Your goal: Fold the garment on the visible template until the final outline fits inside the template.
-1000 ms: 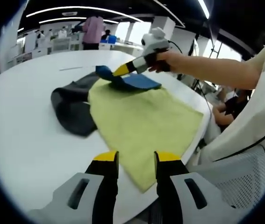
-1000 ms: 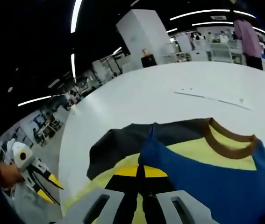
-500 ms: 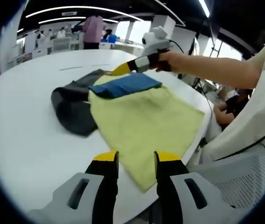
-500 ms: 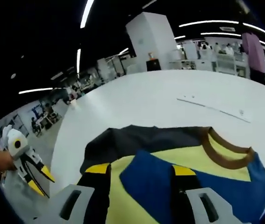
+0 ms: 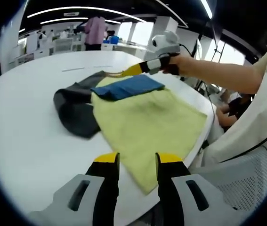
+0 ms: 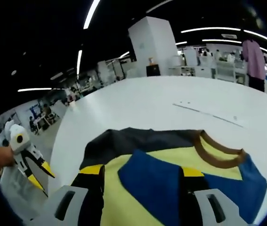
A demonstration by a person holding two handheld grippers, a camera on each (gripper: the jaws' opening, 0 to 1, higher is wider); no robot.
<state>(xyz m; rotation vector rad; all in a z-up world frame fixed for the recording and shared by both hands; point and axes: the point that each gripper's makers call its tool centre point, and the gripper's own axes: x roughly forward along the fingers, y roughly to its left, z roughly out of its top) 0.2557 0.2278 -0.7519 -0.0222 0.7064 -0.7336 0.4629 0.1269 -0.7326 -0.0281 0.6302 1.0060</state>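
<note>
A yellow-green shirt [image 5: 145, 123] lies flat on the white table [image 5: 25, 136]. Its dark grey sleeve [image 5: 74, 110] spreads to the left, and its blue sleeve [image 5: 129, 86] lies folded over the shirt's far end. My left gripper [image 5: 137, 162] hangs open just short of the shirt's near hem. My right gripper [image 5: 124, 72], held by a hand, hovers over the collar end. In the right gripper view my right gripper [image 6: 141, 175] is open above the blue sleeve [image 6: 154, 179], near the brown collar [image 6: 216, 151] and the grey sleeve [image 6: 128, 140]. The left gripper [image 6: 43, 173] is at the left.
The table's edge runs close along the shirt's right side, with a mesh chair [image 5: 246, 186] and the person's white clothing beyond it. A thin marked line [image 6: 208, 114] crosses the far tabletop. A person in pink [image 5: 94, 31] stands far behind among desks.
My right gripper was shut on the blue sleeve a second ago. It has since opened, left the sleeve flat on the shirt, and lifted back slightly. My left gripper has stayed put.
</note>
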